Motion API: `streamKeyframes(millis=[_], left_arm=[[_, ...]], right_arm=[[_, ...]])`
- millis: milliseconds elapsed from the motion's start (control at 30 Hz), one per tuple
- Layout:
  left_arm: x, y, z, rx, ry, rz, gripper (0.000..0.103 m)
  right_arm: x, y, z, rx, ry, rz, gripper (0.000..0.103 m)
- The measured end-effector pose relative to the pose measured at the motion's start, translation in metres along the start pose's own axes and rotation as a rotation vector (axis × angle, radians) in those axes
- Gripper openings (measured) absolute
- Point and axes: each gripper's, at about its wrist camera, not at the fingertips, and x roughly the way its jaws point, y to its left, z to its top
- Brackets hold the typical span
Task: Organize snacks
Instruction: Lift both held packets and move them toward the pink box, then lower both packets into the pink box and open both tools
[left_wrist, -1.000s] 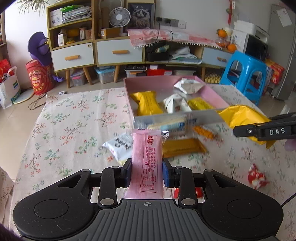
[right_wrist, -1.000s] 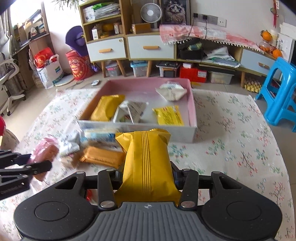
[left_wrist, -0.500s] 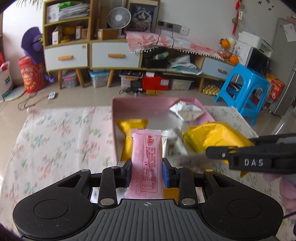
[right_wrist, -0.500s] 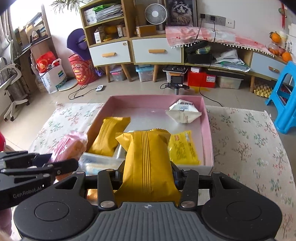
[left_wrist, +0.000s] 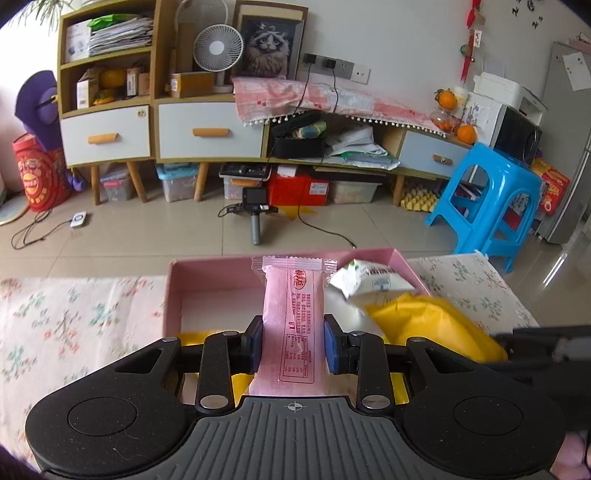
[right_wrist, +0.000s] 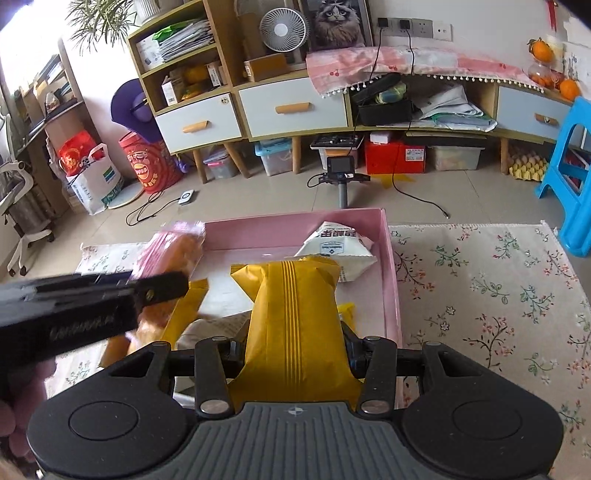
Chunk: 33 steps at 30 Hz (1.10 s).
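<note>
Pink snack packet (left_wrist: 293, 325) clamped upright between left gripper (left_wrist: 293, 345) pads

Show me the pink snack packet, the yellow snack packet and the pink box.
pink snack packet (left_wrist: 293, 314), left wrist view, middle of its printed face
yellow snack packet (right_wrist: 291, 317), right wrist view, on its ribbed centre stripe
pink box (right_wrist: 392, 280), right wrist view, right wall

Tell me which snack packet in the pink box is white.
The white packet by the far right corner of the pink box. The other loose packets there are yellow, and the tongs hold a pink and a yellow one.
</note>
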Motion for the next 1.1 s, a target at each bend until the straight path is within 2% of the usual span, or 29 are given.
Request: streamKeyframes(millis=[400, 500, 600, 733, 1100], left_arm=[[0.037, -0.013, 0.007, 0.097, 0.010, 0.064, 0.030], [0.038, -0.014, 0.006, 0.105, 0.008, 0.068, 0.036], [0.036, -0.016, 0.004, 0.115, 0.013, 0.080, 0.053], [0.028, -0.017, 0.004, 0.127, 0.003, 0.082, 0.063], [-0.004, -0.007, -0.001, 0.105, -0.003, 0.098, 0.072]], right_arm=[[0.012, -0.009, -0.004, 0.003, 0.003, -0.001, 0.036], [0.011, -0.010, -0.004, 0.008, -0.008, -0.004, 0.039], [0.008, -0.010, -0.001, 0.007, -0.015, 0.002, 0.049], [0.005, -0.008, -0.001, -0.004, -0.017, -0.001, 0.054], [-0.018, 0.001, -0.002, -0.014, -0.033, -0.007, 0.068]])
